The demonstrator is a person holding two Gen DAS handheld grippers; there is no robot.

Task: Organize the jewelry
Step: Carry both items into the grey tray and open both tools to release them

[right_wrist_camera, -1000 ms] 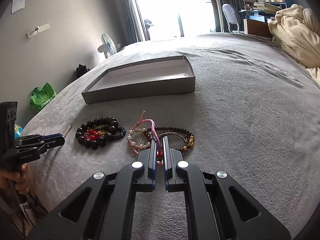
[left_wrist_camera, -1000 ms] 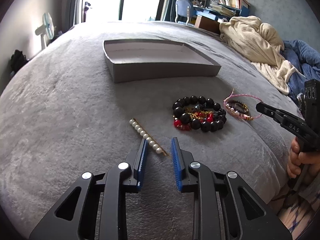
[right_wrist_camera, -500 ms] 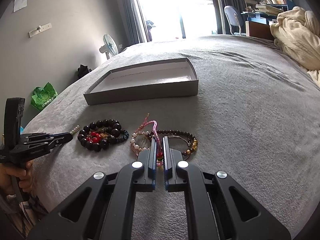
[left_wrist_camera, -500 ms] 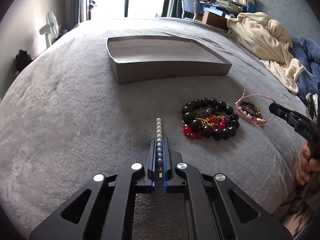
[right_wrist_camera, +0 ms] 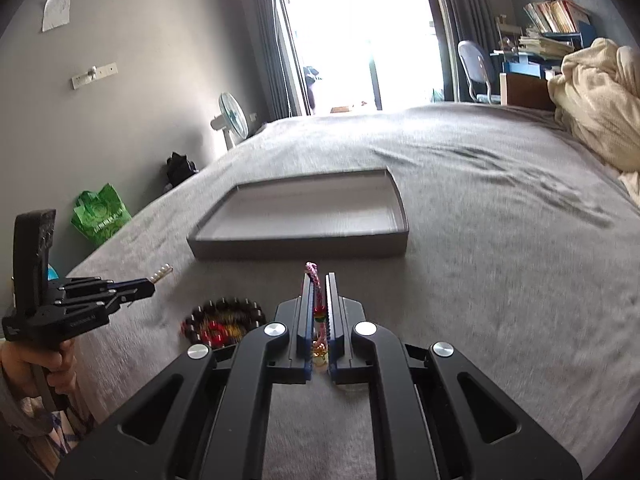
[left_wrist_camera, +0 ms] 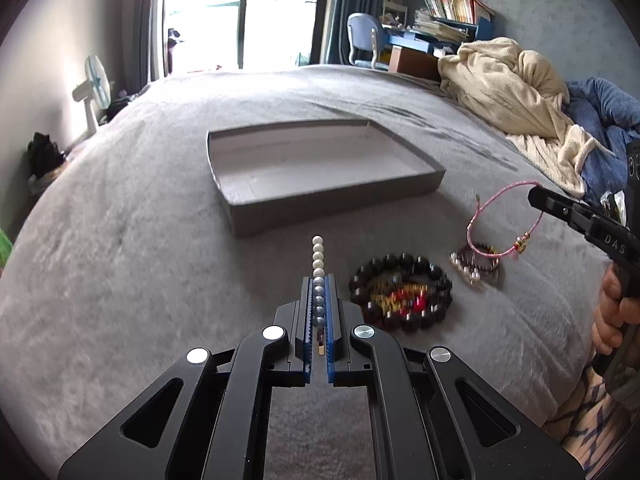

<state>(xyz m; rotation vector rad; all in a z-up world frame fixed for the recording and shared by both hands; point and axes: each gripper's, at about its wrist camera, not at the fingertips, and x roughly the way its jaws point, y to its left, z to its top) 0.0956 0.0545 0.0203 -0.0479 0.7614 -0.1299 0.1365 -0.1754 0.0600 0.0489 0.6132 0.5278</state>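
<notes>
My left gripper point(left_wrist_camera: 318, 280) is shut on a pearl hair clip point(left_wrist_camera: 317, 258), held above the grey bed cover with its pearls sticking out past the fingertips; it also shows in the right wrist view point(right_wrist_camera: 161, 272). My right gripper point(right_wrist_camera: 319, 278) is shut on a pink cord bracelet point(right_wrist_camera: 313, 272), which hangs as a loop from it in the left wrist view point(left_wrist_camera: 486, 216). An open grey box point(left_wrist_camera: 320, 200) lies ahead of both, also in the right wrist view point(right_wrist_camera: 300, 242). A black bead bracelet pile point(left_wrist_camera: 400, 294) and a small beaded bracelet point(left_wrist_camera: 478, 266) lie on the cover.
A cream blanket point(left_wrist_camera: 516, 92) and blue bedding point(left_wrist_camera: 608, 116) are heaped at the bed's right side. A fan point(right_wrist_camera: 230, 118) and a green bag point(right_wrist_camera: 100, 214) stand beyond the left edge. A desk with a chair point(left_wrist_camera: 364, 40) is at the back.
My left gripper closed on the pearl clip and lifted it toward the box. My right gripper raised the pink cord bracelet off the pile and moved forward.
</notes>
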